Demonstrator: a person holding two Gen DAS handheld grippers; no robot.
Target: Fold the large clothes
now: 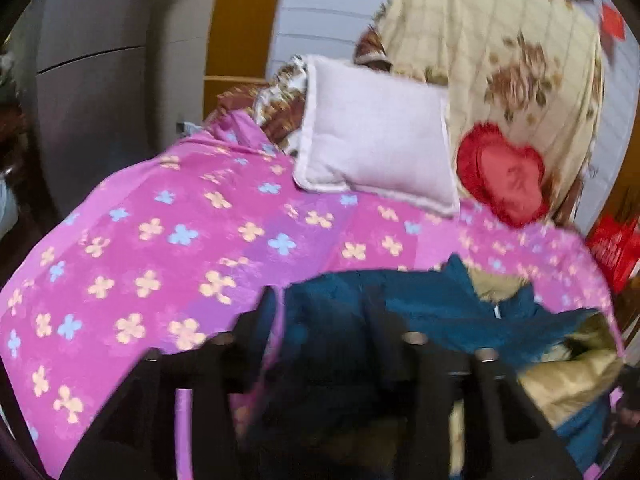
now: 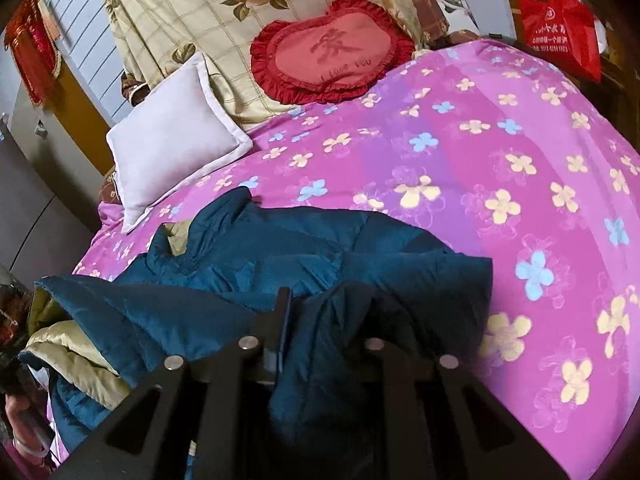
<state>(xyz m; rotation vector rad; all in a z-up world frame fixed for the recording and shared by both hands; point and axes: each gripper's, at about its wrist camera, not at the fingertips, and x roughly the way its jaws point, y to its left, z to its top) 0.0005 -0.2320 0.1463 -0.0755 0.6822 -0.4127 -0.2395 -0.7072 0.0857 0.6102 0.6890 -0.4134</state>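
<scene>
A dark teal quilted jacket (image 1: 440,304) (image 2: 280,248) with a pale olive lining (image 1: 568,384) (image 2: 76,344) lies crumpled on the near part of a bed. My left gripper (image 1: 320,304) is blurred in the left wrist view. Its fingers stand apart, with loose teal cloth lying between them and under them. My right gripper (image 2: 300,300) is shut on a raised fold of the jacket. One finger (image 2: 282,312) shows bare, and the teal cloth drapes over the other.
The bed has a pink cover with a flower print (image 1: 160,240) (image 2: 480,160). At its head lie a white pillow (image 1: 376,140) (image 2: 172,148), a red heart cushion (image 1: 504,176) (image 2: 332,52) and a cream floral quilt (image 1: 500,40) (image 2: 180,20). A red bag (image 2: 560,28) hangs beyond the bed.
</scene>
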